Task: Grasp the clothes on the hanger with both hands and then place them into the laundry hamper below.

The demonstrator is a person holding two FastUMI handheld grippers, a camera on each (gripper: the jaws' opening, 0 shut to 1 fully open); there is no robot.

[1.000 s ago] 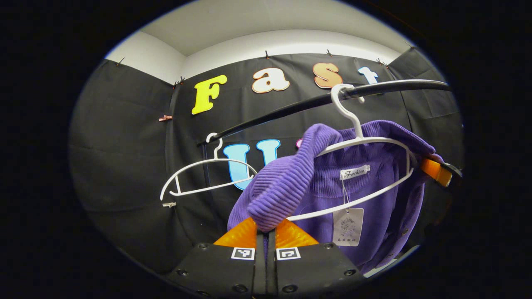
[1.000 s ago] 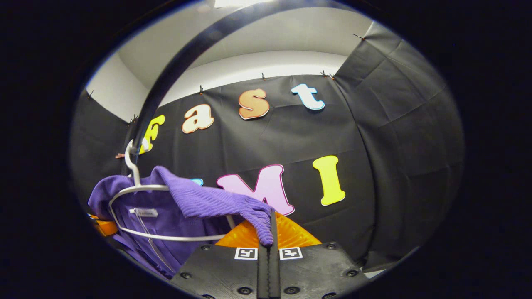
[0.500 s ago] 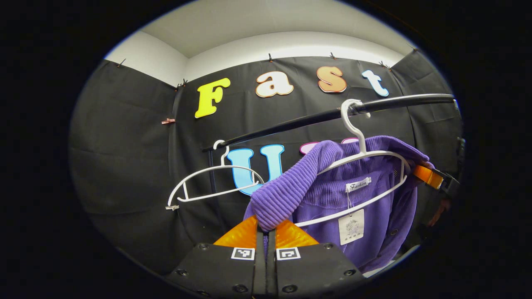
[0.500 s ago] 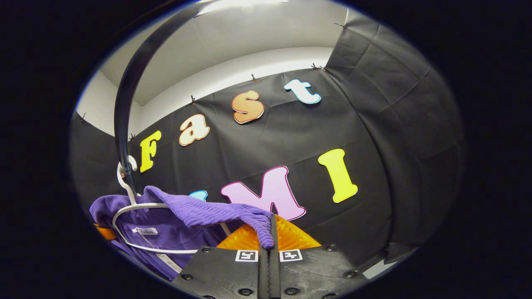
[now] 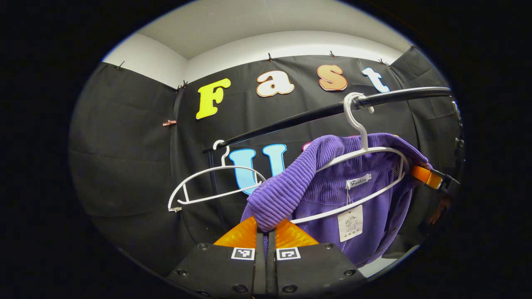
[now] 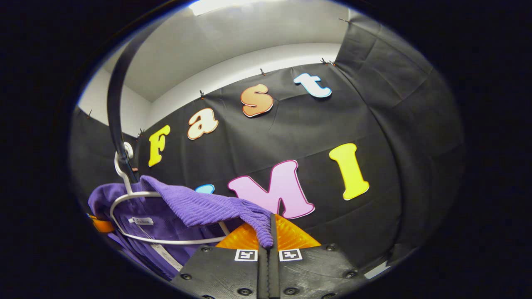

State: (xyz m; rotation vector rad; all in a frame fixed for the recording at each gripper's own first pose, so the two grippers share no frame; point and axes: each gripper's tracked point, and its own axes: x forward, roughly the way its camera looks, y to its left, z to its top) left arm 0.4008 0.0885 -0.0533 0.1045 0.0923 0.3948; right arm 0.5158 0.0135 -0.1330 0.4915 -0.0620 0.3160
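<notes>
Left gripper view: rail runs from lower left up to the right, in front of the booth wall. Two hangers hook over it. Bare hanger sits left, toward the rail's lower end. Loaded hanger sits right, garment draped on it, tag dangling below the collar inside the frame. Left gripper at bottom centre, pinched on the garment's near shoulder. Right gripper at the garment's far shoulder, right edge.

Right gripper view: right gripper at bottom centre, closed on a shoulder fold; hanger and garment lie to its left, below the rail.
</notes>
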